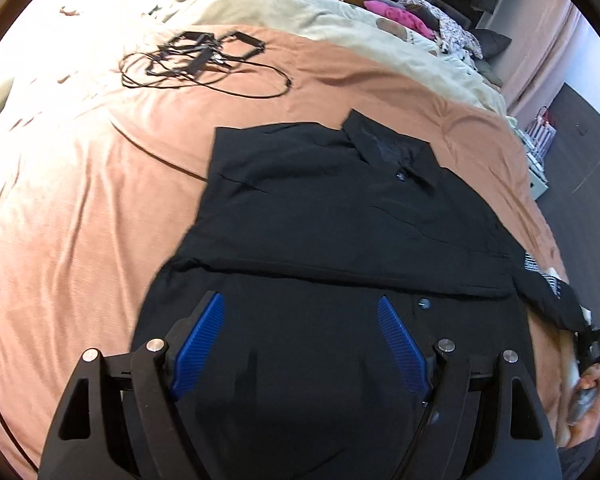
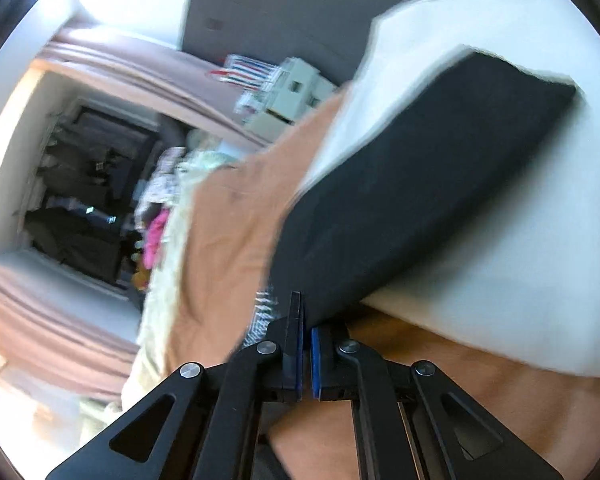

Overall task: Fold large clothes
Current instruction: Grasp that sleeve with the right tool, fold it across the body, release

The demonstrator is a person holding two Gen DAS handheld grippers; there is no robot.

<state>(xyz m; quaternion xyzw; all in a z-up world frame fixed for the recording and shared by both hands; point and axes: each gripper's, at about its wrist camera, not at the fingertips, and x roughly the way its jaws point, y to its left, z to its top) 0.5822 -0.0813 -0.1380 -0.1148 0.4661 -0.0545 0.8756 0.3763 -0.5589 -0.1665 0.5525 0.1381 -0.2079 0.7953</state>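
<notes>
Mid-fold on the bed (image 1: pixel 80 200): my left gripper (image 1: pixel 300 320) hangs released over the black shirt (image 1: pixel 320 220), my right gripper (image 2: pixel 305 312) clenched at its sleeve edge, apparently pinching it, ready to carry inward.

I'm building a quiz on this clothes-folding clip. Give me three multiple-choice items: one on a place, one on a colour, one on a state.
1. Where do the tangled black cables lie?
A. on the brown bedcover beyond the garment
B. on top of the garment
C. on the floor

2. What colour is the garment being folded?
A. pink
B. black
C. white

3. How does the left tool stand?
A. shut on a sleeve
B. shut on nothing
C. open above the garment

Answers:
1 A: the cables sit on the bedcover, clear of the cloth.
2 B: the garment is black with a collar and snaps.
3 C: the left tool shows its blue pads spread wide, with nothing pinched; the right tool, by contrast, has its pads together at the edge of the garment.
</notes>
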